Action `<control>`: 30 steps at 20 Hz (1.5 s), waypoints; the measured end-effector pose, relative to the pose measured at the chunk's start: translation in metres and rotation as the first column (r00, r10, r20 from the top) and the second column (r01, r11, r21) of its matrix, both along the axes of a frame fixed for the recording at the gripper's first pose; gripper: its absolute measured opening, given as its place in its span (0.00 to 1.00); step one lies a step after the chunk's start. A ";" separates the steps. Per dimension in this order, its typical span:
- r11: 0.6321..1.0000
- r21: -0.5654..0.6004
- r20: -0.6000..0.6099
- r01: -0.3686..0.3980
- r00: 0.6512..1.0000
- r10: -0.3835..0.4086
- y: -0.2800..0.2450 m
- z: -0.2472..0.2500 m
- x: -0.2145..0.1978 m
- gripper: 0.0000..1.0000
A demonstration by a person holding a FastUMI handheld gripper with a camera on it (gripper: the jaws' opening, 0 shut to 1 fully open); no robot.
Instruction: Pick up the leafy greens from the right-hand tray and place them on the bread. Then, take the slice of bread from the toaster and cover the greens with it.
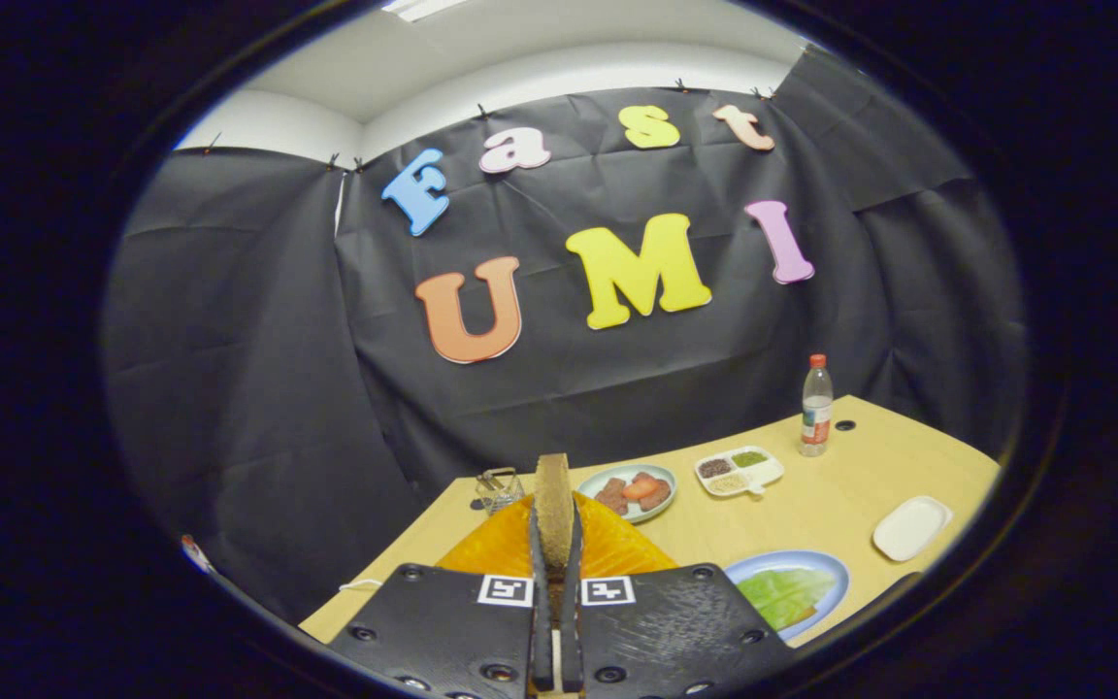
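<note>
Bread slice stands up on its edge between the two fingers of the hand-held gripper. Both fingers press on its flat sides, so the hand-held gripper is squeezed tight on it. Under it sits something orange; I cannot tell if that is the toaster. I think the bread is light and a bit stiff, but it can crumble or bend if it is squeezed too hard. Holding it by the two flat sides, low down, looks like a good way to carry it. The leafy greens lie on a blue plate, on the tabletop to the right of the fingers. The greens look soft and floppy. The bread should come down flat and gently on top of them.
</note>
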State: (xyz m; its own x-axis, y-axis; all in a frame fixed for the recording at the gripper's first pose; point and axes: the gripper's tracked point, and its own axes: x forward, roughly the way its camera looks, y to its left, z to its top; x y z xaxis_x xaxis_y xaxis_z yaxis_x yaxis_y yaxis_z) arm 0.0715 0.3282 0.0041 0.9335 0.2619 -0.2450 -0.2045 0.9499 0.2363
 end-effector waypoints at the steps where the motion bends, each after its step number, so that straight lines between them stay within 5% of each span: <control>1: 1.000 -0.004 -0.003 0.012 1.000 -0.012 -0.013 -0.004 -0.001 0.03; 9: 0.994 -0.055 -0.044 0.098 0.994 -0.101 -0.110 -0.064 0.000 0.03; 21: 0.984 0.100 -0.234 0.148 0.965 -0.122 -0.135 -0.157 0.008 0.03; 27: 0.982 0.090 -0.245 0.166 0.959 -0.139 -0.160 -0.167 0.007 0.16; 30: 0.981 0.083 -0.259 0.175 0.954 -0.149 -0.176 -0.172 0.008 0.35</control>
